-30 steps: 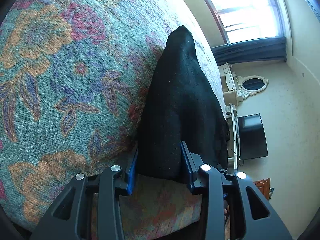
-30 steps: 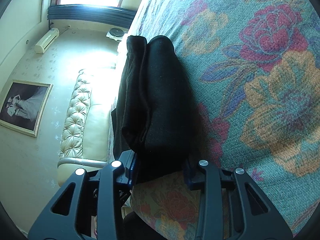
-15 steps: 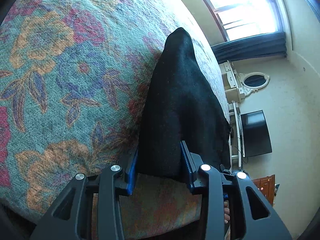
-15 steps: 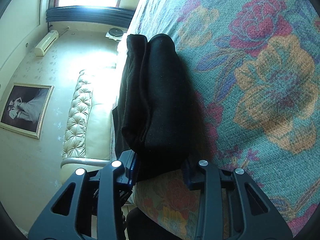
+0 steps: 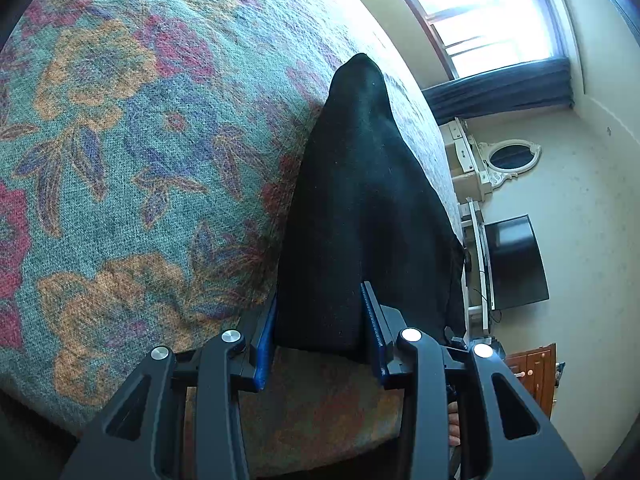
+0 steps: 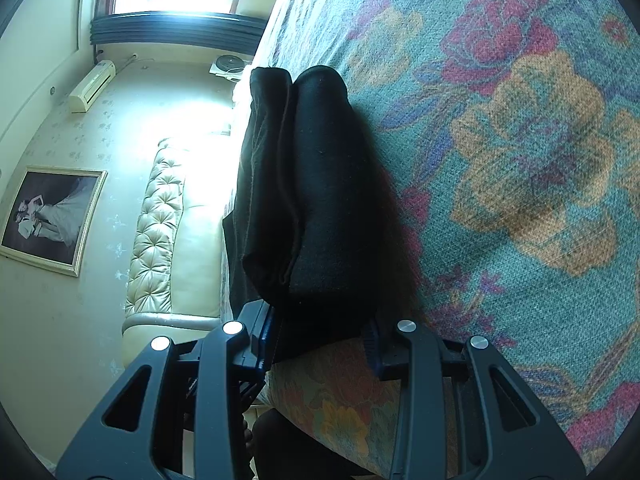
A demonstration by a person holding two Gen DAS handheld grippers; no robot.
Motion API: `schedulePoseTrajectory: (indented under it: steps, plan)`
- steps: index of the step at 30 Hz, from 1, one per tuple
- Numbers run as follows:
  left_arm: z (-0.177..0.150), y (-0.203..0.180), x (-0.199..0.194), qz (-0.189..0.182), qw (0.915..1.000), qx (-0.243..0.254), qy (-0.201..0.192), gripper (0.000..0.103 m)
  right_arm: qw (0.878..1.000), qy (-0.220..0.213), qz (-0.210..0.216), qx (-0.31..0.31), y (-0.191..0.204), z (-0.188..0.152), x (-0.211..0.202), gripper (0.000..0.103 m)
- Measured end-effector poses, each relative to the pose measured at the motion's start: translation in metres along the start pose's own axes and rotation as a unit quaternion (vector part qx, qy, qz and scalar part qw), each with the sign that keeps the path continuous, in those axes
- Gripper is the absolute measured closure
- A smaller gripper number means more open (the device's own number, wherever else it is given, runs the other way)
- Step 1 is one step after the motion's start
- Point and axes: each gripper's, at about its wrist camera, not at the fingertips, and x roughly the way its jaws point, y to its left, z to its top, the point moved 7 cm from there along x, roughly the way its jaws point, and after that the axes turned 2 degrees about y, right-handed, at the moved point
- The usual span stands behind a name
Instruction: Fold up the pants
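fabric: black, soft knit-looking pants [image 5: 360, 216], limp and light by the look of it; layers likely to slide on each other, so the stack should be pinched whole.
grip point: best hold is the near hem edge, through all layers, one corner per hand; that is where both sit now.
left gripper [image 5: 322, 326]: fingers [image 5: 265, 340] narrow, blue pads pressed on the near end of the folded bundle; cloth fills the gap between them.
right gripper [image 6: 318, 332]: fingers [image 6: 265, 330] narrow too, clamped on the other near corner; from this wrist the stack shows two thick folds side by side, seam between them.
pants position: lying along the bed edge on the floral bedspread [image 5: 132, 152], near end in both grippers, far end tapering away toward the window [image 5: 492, 12].
fold state: judged partly done, already doubled lengthwise; a crosswise fold probably remains.
risk: loose under-layer on the right-wrist side hangs off the bed edge, could drag out of the stack.
background: tufted cream headboard [image 6: 160, 220], framed photo [image 6: 48, 216], TV [image 5: 516, 262].
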Motion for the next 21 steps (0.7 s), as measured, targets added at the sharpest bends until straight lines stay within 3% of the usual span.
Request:
schedulePoseTrajectory:
  steps: [21]
  plan:
    - [0.0006, 0.0005, 0.0012, 0.001, 1.0000, 0.007, 0.005, 0.065, 1.000, 0.003, 0.002, 0.002, -0.0046, -0.0007, -0.0053, 0.068]
